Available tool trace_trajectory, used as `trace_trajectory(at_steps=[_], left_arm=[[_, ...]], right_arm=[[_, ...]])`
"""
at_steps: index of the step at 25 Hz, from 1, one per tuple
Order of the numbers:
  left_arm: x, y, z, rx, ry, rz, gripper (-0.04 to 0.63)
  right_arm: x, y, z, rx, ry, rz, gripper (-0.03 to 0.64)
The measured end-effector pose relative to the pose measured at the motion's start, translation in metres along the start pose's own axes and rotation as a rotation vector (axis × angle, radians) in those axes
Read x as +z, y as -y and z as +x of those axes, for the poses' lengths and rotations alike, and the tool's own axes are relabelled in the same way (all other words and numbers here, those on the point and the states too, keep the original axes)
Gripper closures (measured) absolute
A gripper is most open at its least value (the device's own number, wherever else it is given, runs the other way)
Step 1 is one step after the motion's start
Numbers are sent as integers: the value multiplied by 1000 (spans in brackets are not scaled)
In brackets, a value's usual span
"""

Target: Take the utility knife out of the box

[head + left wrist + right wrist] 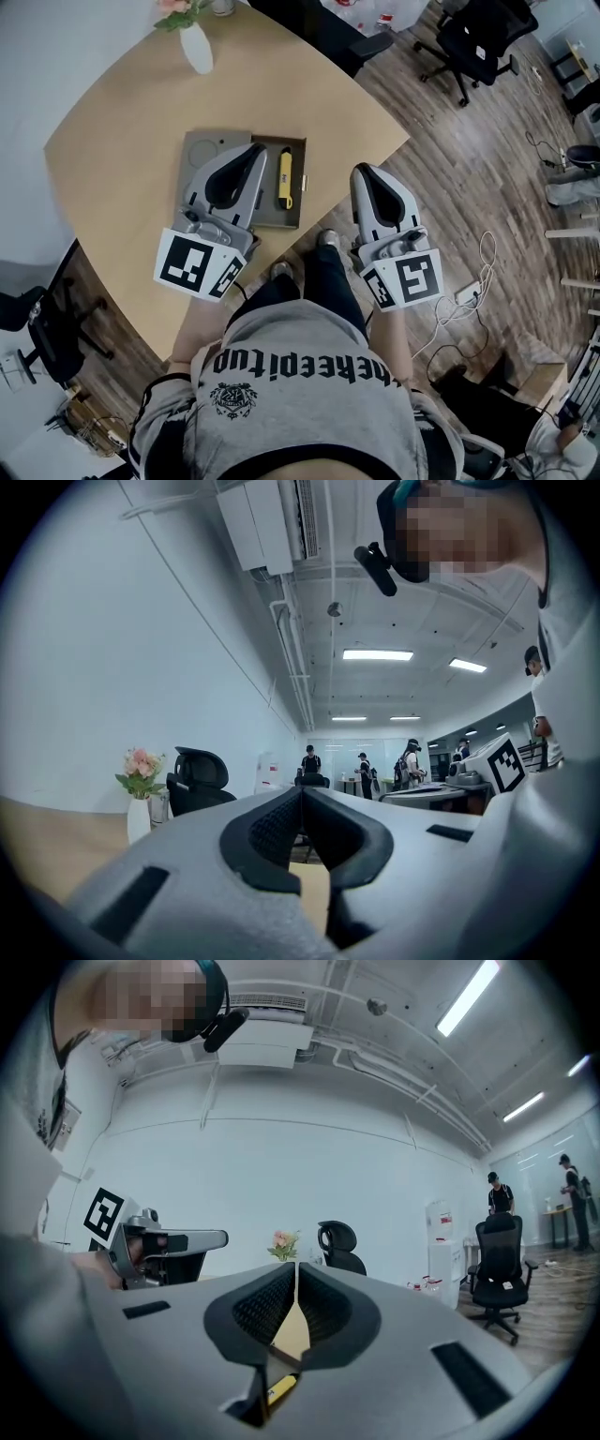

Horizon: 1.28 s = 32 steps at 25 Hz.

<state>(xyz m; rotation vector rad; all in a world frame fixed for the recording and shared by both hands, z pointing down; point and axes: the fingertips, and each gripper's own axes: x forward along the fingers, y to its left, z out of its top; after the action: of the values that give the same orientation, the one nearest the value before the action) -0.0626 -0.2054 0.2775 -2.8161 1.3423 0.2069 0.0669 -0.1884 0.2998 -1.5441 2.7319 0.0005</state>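
Observation:
A yellow utility knife (284, 177) lies in the right part of an open grey box (204, 147) on the wooden table (112, 131). My left gripper (255, 150) hovers over the box, just left of the knife, with its jaws shut and nothing between them; in the left gripper view (302, 794) the pads meet. My right gripper (364, 171) hangs to the right of the box, past the table's edge, shut and empty (296, 1269). A bit of the yellow knife (281, 1388) shows through the gap under its jaws.
A white vase with flowers (197, 45) stands at the table's far side. Black office chairs (478, 37) stand on the wooden floor to the right, and a cable and power strip (467, 292) lie near my feet. Another chair (47, 328) is at the left.

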Motion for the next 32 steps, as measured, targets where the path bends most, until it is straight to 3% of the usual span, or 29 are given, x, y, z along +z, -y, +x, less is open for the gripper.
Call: trace_trajectory(at_steps=[20,32], left_arm=[[-8,-39,39,265,-38,41,575],[-16,-45,42,439,-56,67,575]], right_arm=[[1,38,89,288,-14,18,611],[-2,37,124,496,-19,20,611]])
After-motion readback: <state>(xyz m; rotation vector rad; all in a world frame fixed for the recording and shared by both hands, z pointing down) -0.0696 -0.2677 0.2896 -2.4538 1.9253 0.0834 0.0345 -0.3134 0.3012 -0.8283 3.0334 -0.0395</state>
